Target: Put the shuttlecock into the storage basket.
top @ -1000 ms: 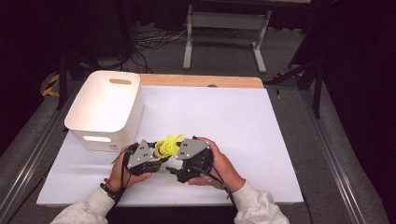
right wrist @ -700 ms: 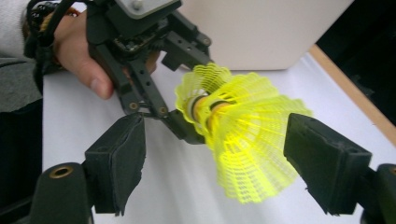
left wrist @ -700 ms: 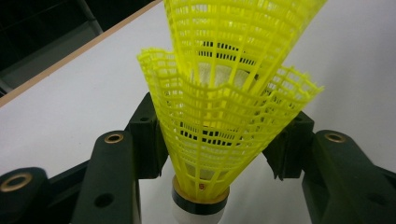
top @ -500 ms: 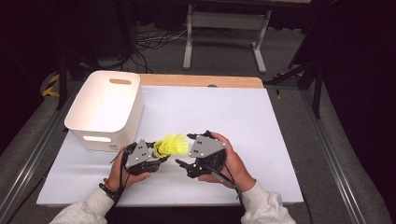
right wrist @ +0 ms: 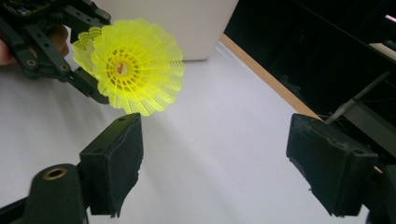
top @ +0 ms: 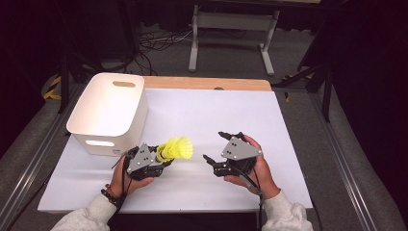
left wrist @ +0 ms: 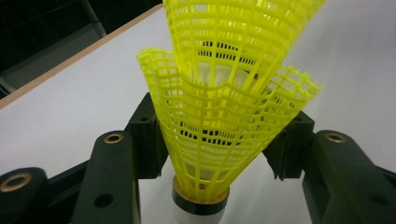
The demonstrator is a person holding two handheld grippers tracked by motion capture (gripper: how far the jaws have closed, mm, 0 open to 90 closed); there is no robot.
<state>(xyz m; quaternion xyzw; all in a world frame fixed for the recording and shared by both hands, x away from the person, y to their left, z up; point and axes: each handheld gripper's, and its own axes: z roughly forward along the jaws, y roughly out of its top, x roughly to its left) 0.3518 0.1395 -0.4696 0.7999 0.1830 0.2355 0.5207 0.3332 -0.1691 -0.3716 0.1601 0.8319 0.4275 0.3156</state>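
The right gripper (top: 215, 147) has drawn away from the shuttlecocks (top: 176, 148) toward the table's right side, and its jaws are now spread with nothing between them. The left gripper (top: 159, 159) pinches the two nested yellow shuttlecocks (left wrist: 219, 116) at the lower part of their skirts, holding them above the table (top: 216, 115) near its front edge, left of centre. A white bin (top: 109, 113) stands at the table's left edge, just behind the left gripper.
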